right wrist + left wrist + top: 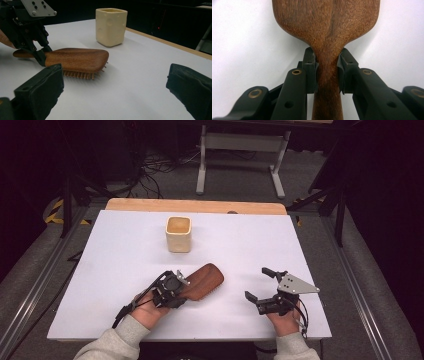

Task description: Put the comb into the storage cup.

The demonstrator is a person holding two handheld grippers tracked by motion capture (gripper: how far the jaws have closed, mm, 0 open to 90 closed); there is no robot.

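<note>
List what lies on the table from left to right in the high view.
left gripper → wooden hairbrush → right gripper. The cream cup stands farther back, above the left gripper, so it is left out.

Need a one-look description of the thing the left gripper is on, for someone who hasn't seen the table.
On the white table, look at the near left part, in front of the cream cup. A brown wooden hairbrush lies there bristles down, its narrow handle clamped in the left gripper. It is the only dark, flat, paddle-shaped thing; the cup is pale, upright and boxy.
</note>
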